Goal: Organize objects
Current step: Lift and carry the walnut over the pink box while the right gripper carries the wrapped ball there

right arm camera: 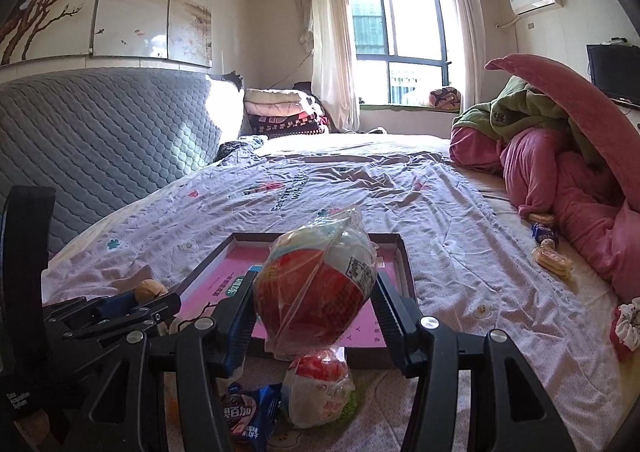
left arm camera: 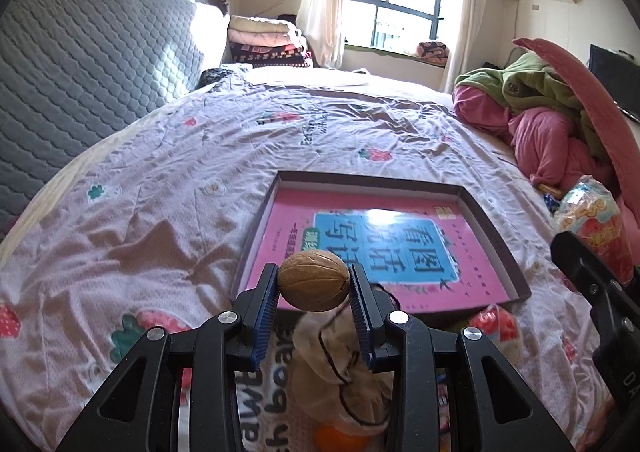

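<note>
A sunlit bedroom is shown; on the bed a shallow tray is laid. Above it, a walnut is pinched by the left gripper, a snack packet by the right gripper.

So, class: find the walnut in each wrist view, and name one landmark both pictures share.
Left wrist view: the walnut sits low in the centre, clamped in the left claw.
Right wrist view: the walnut is small at lower left, in that same claw.
Shared landmark: the shallow box with the pink book.
</note>
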`<control>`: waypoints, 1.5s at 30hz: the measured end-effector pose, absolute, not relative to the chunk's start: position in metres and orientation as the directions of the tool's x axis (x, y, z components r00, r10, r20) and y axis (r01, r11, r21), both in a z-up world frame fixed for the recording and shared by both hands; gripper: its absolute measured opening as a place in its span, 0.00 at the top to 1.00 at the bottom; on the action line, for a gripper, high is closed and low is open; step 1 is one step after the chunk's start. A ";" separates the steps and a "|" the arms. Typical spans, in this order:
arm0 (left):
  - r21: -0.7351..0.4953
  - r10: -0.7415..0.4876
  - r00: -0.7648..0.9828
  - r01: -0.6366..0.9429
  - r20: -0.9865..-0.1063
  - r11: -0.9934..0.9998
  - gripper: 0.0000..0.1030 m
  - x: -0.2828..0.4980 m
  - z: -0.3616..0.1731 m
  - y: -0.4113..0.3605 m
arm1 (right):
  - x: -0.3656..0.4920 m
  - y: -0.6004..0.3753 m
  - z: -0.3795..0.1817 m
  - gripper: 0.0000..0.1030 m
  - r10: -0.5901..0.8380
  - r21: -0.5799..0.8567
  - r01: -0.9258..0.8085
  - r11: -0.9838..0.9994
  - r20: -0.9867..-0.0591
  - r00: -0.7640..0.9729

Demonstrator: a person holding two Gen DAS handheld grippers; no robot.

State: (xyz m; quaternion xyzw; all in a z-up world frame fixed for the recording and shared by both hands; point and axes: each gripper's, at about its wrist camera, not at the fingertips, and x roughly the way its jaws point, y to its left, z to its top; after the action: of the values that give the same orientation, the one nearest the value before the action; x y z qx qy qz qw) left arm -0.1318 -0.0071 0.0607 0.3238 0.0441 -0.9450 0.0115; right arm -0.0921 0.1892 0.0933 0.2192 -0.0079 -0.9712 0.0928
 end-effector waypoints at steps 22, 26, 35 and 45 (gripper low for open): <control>-0.049 0.007 -0.746 0.035 -0.666 -0.998 0.65 -0.212 0.050 -0.012 | -0.155 0.191 0.086 0.46 -0.170 0.014 0.186 -0.982 -0.481 -0.860; -0.041 0.002 -0.724 0.036 -0.690 -0.999 0.65 -0.222 0.036 -0.011 | -0.166 0.192 0.077 0.46 -0.168 0.012 0.188 -0.982 -0.510 -0.844; -0.034 0.014 -0.684 0.017 -0.730 -0.999 0.65 -0.228 0.014 -0.004 | -0.185 0.195 0.049 0.46 -0.172 0.033 0.190 -0.981 -0.600 -0.782; -0.046 0.032 -0.646 0.005 -0.763 -0.999 0.65 -0.234 -0.002 -0.005 | -0.199 0.202 0.028 0.46 -0.163 0.053 0.171 -0.984 -0.666 -0.728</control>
State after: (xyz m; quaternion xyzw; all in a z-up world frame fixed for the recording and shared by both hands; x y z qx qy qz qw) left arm -0.2339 -0.0052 -0.0023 0.4208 0.0219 -0.9069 -0.0076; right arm -0.1987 0.2018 0.0276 0.3574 0.0060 -0.9296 0.0899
